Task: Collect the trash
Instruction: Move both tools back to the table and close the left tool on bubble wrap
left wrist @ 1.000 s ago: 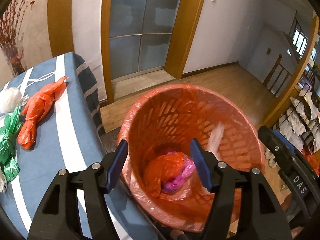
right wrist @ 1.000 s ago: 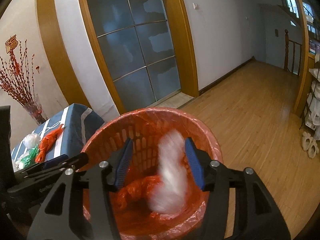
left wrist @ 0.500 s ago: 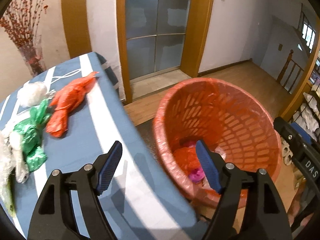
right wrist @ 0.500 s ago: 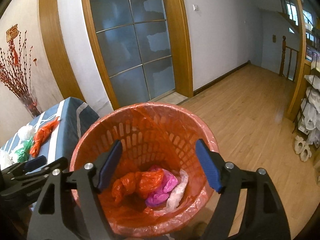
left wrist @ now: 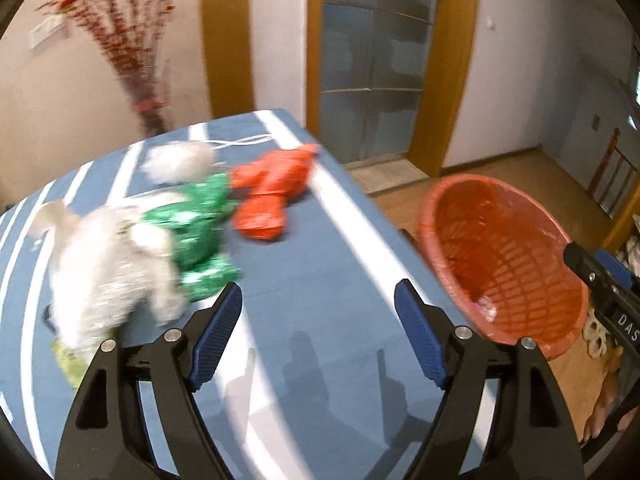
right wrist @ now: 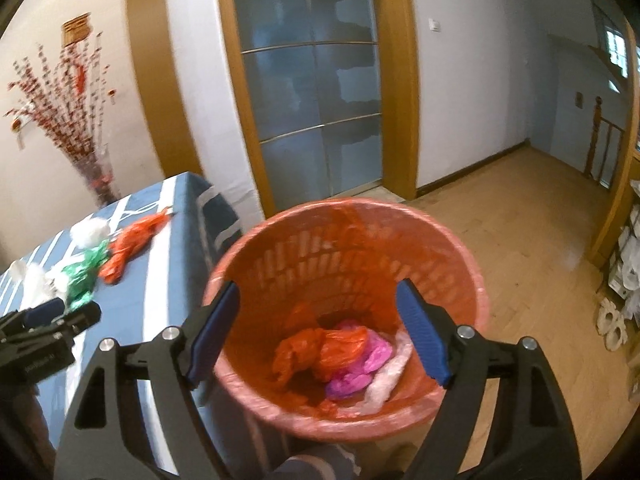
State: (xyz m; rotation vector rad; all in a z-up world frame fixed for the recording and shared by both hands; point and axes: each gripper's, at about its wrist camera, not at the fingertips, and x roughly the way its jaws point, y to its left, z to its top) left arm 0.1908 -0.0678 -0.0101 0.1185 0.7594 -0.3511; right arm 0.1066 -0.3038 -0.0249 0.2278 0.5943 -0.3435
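Blue white-striped tabletop (left wrist: pixel 320 288) lies under the empty, still-widening left fingers (left wrist: pixel 216 332), right fingers (right wrist: pixel 420 332) likewise opening over the red plastic mesh basket (right wrist: pixel 280 412) already holding crumpled bags (right wrist: pixel 336 356), while white (left wrist: pixel 104 264), green (left wrist: pixel 196 224) and red (left wrist: pixel 272 196) bags beyond remain uncollected.

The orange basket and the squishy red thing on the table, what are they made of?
Basket: looks like hard plastic, with rows of moulded slots, lined with a thin, shiny film bag. Red thing: probably a crumpled thin plastic bag, glossy and wrinkled, though blurred.
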